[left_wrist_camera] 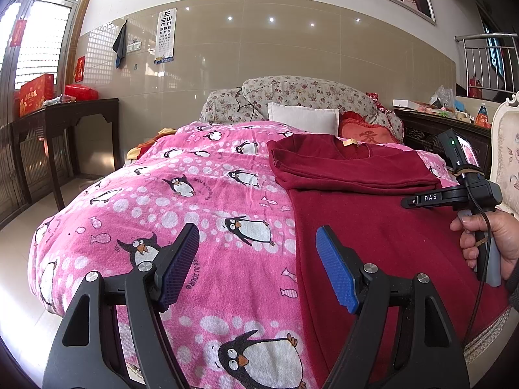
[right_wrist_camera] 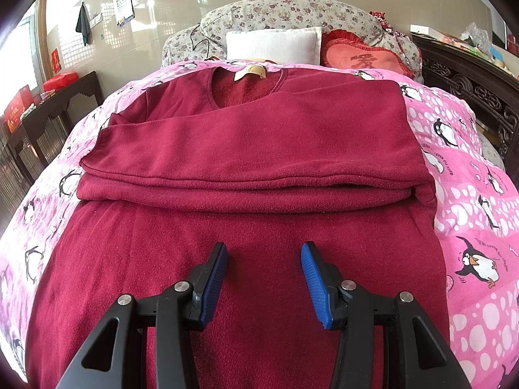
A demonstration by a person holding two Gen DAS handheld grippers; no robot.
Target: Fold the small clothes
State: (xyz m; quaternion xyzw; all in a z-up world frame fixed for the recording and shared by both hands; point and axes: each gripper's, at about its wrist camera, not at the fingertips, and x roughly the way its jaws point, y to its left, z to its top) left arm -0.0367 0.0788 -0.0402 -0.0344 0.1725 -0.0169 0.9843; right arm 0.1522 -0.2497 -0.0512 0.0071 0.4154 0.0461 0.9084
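Observation:
A dark red long-sleeved shirt (right_wrist_camera: pixel 259 136) lies flat on a pink penguin blanket (right_wrist_camera: pixel 470 194), collar and tan label toward the pillows. Both sleeves are folded across its chest, forming a thick band above the smooth lower body. My right gripper (right_wrist_camera: pixel 264 246) hovers open over that lower body, with nothing between its blue pads. In the left wrist view the shirt (left_wrist_camera: pixel 356 168) lies to the right. My left gripper (left_wrist_camera: pixel 258 230) stands wide open over the blanket (left_wrist_camera: pixel 194 178) at the shirt's left edge, holding nothing. A hand (left_wrist_camera: pixel 489 240) grips the right gripper's handle at the far right.
A white pillow (left_wrist_camera: pixel 303 118), a red heart cushion (left_wrist_camera: pixel 366 134) and floral bedding (left_wrist_camera: pixel 292 92) sit at the head of the bed. A dark side table (left_wrist_camera: pixel 65 113) stands left of the bed, and a carved dark cabinet (left_wrist_camera: pixel 431 126) right.

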